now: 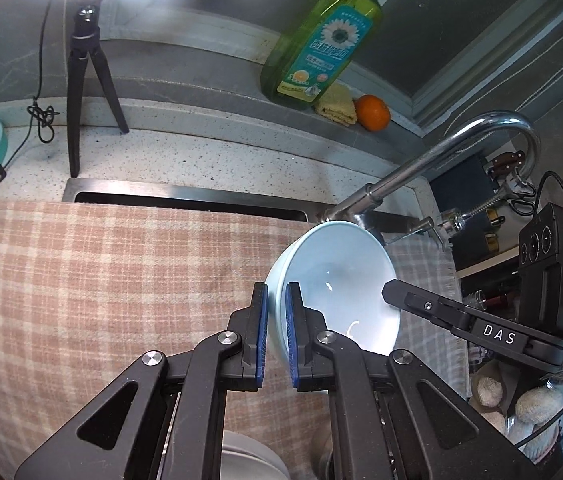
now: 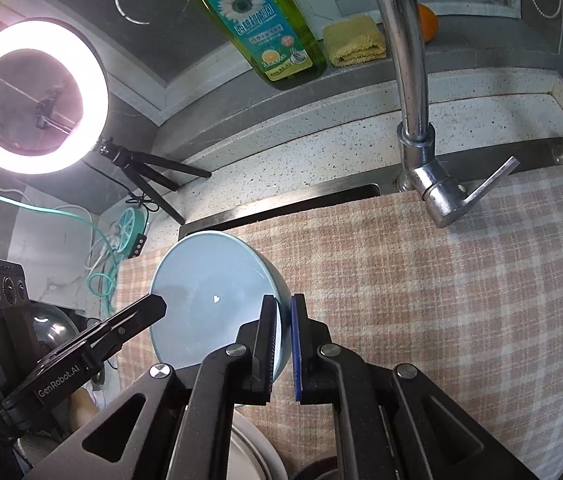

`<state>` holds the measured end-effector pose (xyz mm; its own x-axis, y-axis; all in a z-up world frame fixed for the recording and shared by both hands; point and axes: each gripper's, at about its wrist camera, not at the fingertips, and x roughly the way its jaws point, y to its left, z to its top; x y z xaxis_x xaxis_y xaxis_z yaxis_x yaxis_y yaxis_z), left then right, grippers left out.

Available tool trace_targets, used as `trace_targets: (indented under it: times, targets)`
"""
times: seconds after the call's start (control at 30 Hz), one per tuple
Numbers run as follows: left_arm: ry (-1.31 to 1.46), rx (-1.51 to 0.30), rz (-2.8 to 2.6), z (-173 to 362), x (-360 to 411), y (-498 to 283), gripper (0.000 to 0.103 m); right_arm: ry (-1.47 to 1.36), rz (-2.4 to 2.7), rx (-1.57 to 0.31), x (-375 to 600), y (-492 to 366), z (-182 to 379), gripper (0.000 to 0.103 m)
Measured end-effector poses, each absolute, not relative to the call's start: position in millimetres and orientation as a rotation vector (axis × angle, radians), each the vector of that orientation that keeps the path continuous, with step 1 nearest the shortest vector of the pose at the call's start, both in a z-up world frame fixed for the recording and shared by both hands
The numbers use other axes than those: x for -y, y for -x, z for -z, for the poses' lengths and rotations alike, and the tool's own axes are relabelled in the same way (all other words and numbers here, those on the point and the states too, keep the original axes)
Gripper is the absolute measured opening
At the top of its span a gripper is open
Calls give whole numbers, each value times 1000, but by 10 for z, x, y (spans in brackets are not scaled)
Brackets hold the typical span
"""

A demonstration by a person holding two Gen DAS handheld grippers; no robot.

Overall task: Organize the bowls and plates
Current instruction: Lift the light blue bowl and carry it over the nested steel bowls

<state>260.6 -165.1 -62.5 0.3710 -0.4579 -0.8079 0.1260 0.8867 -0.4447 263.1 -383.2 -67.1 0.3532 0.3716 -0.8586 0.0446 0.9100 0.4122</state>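
Note:
A light blue bowl (image 1: 337, 280) hangs tilted above the checked cloth, held from both sides. My left gripper (image 1: 277, 296) is shut on its rim, blue pads on either side of the wall. My right gripper (image 2: 283, 304) is shut on the opposite rim of the same bowl (image 2: 209, 292). In the left wrist view the right gripper (image 1: 392, 295) reaches in from the right; in the right wrist view the left gripper (image 2: 157, 305) comes in from the left. A white plate (image 1: 249, 456) shows partly under the grippers at the bottom edge.
A pink-and-grey checked cloth (image 1: 101, 280) covers the sink. The chrome faucet (image 2: 413, 120) rises behind it with its lever (image 2: 489, 184) pointing right. A green soap bottle (image 1: 321, 40), yellow cloth (image 1: 335, 106) and orange (image 1: 372, 112) sit on the back ledge. A ring light tripod (image 1: 81, 92) stands left.

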Motion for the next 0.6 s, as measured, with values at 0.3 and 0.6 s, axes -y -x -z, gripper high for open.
trace_targets:
  times: [0.3,0.6]
  targets:
    - [335,-1093,375,445,1758,-2283,7,-381,-241,-1169,3901,-2328,421,7]
    - [337,-1088,381,427,1951,-1870,7,-374,-240,-1166,4089,-1928,356,7]
